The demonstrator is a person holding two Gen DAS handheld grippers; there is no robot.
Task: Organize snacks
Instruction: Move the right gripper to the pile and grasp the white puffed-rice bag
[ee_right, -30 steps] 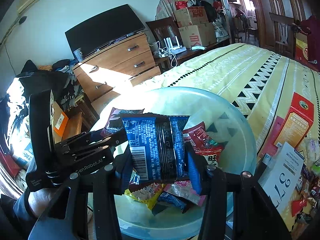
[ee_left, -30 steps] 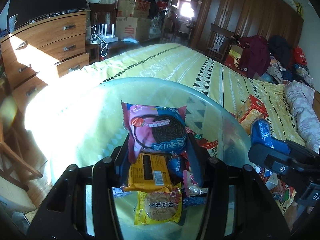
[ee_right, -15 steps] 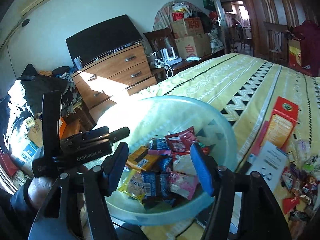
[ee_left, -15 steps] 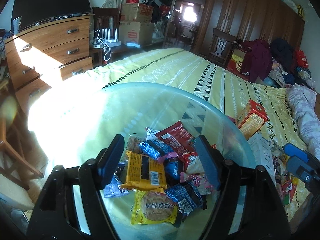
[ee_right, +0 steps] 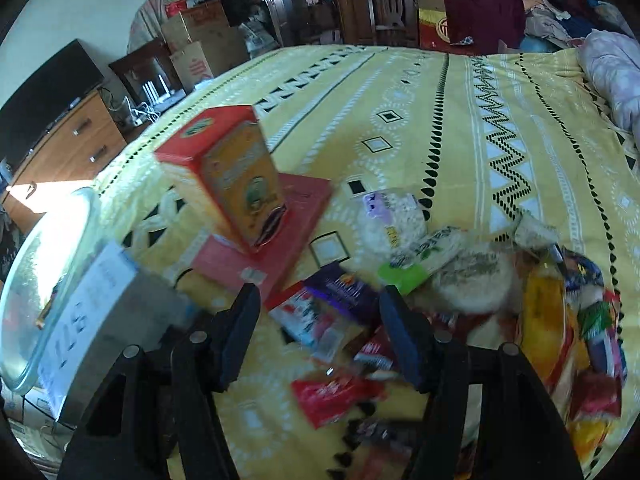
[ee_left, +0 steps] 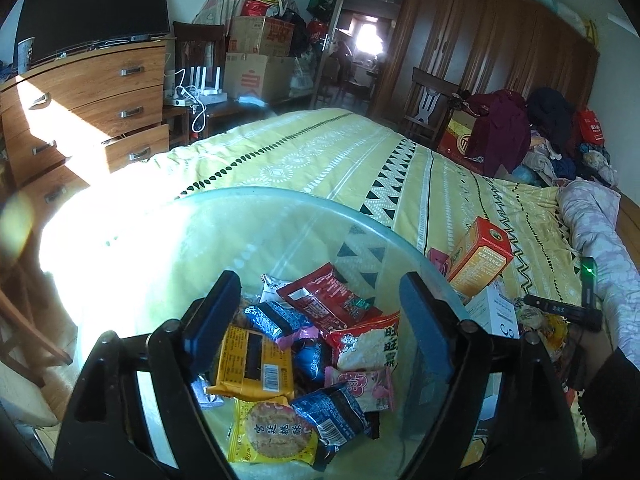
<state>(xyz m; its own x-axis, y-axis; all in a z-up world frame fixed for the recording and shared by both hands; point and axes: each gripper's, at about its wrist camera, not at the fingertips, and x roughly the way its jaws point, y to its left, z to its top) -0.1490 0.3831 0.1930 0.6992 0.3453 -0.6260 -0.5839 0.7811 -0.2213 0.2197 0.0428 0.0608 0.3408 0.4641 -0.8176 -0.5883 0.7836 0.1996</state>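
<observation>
Both packets I was carrying a second ago are out of my jaws: the pink cookie pack that sat in my left gripper point(ee_left: 316, 320) and the blue one from my right gripper point(ee_right: 320, 332) have dropped among the rest, and my right hand has swung away from the bowl to the loose pile on the bed.

Furthest left, my left gripper hangs over the clear glass bowl point(ee_left: 280, 200), jaws opening wide with nothing clamped. Below them lie the snacks: an orange-yellow packet point(ee_left: 256, 364), a yellow cookie packet point(ee_left: 274, 434) nearest me, blue wrappers point(ee_left: 332, 412), a red packet point(ee_left: 326, 300), and a red-and-white rice cracker pack point(ee_left: 368, 346). Only this view shows the bowl's contents.

Moving right, the right wrist view catches just the bowl's rim point(ee_right: 86, 216) at its far left edge, then a white box point(ee_right: 84, 312), then the tall orange box point(ee_right: 232, 184) standing on a flat red box point(ee_right: 304, 208). My right gripper is partly spread and empty above blurred wrappers, a purple packet point(ee_right: 344, 290) between its fingers' line. Further right sit a green-and-white packet point(ee_right: 420, 260) and a yellow bag point(ee_right: 544, 320), which the left view does not show clearly.
</observation>
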